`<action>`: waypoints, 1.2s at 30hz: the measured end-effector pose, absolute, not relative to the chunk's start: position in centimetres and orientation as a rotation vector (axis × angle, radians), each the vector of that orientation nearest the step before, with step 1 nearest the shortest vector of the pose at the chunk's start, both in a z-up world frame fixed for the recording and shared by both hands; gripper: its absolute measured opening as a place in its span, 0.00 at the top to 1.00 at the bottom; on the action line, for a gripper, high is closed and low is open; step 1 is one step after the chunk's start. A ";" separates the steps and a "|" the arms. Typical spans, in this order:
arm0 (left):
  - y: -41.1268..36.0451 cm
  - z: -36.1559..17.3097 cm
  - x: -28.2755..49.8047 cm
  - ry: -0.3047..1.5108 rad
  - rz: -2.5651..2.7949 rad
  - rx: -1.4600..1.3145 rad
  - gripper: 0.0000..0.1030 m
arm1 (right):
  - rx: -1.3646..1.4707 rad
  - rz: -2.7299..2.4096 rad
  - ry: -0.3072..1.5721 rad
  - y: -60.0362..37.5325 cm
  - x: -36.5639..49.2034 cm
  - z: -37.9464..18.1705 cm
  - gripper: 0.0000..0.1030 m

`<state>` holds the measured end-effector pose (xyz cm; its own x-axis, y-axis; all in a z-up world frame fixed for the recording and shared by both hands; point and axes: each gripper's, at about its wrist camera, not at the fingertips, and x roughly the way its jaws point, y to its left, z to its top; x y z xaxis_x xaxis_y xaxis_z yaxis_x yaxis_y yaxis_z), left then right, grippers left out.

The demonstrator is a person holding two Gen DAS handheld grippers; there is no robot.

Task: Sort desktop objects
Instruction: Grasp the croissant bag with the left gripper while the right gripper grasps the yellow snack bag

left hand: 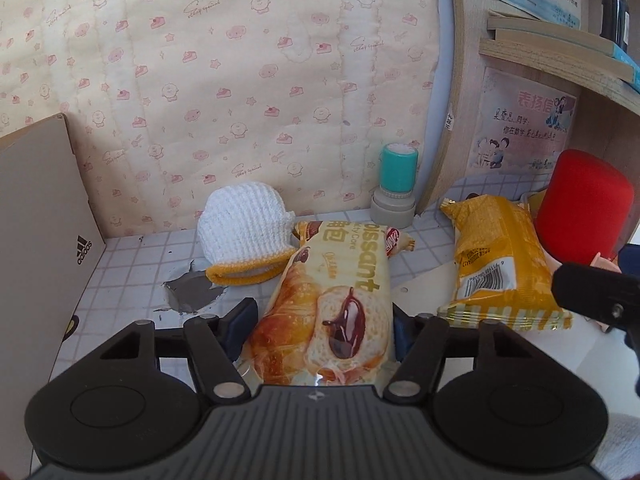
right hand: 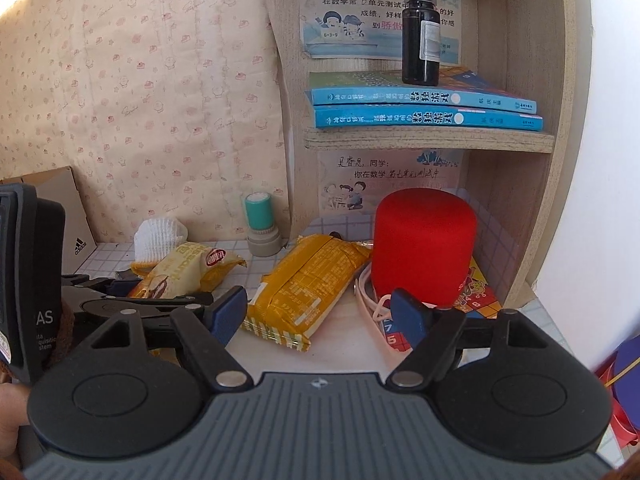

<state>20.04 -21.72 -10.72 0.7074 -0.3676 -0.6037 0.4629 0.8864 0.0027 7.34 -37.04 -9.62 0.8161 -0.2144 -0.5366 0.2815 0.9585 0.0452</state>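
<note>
I've got the left tool (left hand: 320,320) down over the croissant packet (left hand: 332,300), its two blue pads pressed on the wrapper's sides near the lower end, so the tool is closed on the packet at a middling width. The packet lies on the checked bench (left hand: 132,256) with its far end just beside the white knitted mitten (left hand: 244,236), whose yellow cuff touches the wrapper. Left of the croissant packet stands a grey Adidas box (left hand: 44,232), and between box and packet there is a torn grey patch in the bench covering (left hand: 192,292). Behind the packet, against the patterned wall, stands a teal-capped stamp (left hand: 396,184). To the right of the croissant packet, a little apart, lies a yellow snack packet (right hand: 304,292), barcode side up. My right tool (right hand: 320,312) is wide open and hovers over that yellow packet's near end, with one pad beside its left edge and the other well off to the right, gripping nothing. Further right of the yellow packet is a red cylinder (right hand: 424,244) in the bottom of a wooden shelf unit (right hand: 428,138), with a white cord (right hand: 372,304) and a colourful number card (right hand: 476,292) at its foot. On the shelf above lie two blue books (right hand: 424,112) with a dark dropper bottle (right hand: 420,36) upright on top.
</note>
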 end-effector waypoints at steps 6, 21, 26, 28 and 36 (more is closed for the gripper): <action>-19.8 -10.1 18.2 0.608 -0.446 0.153 0.35 | 0.147 -0.298 0.598 -36.4 10.3 -10.9 0.23; -17.0 -10.0 16.9 0.592 -0.431 0.121 0.35 | 0.212 -0.346 0.829 -37.9 16.6 -13.4 0.32; -16.4 -10.0 16.8 0.589 -0.415 0.112 0.35 | 0.188 -0.300 0.775 -37.5 15.7 -12.9 0.52; -16.3 -10.0 16.8 0.585 -0.411 0.108 0.35 | 0.187 -0.268 0.740 -37.2 14.9 -12.5 0.53; -15.9 -9.6 16.4 0.564 -0.386 0.108 0.35 | 0.110 -0.200 0.660 -35.6 12.9 -10.4 0.54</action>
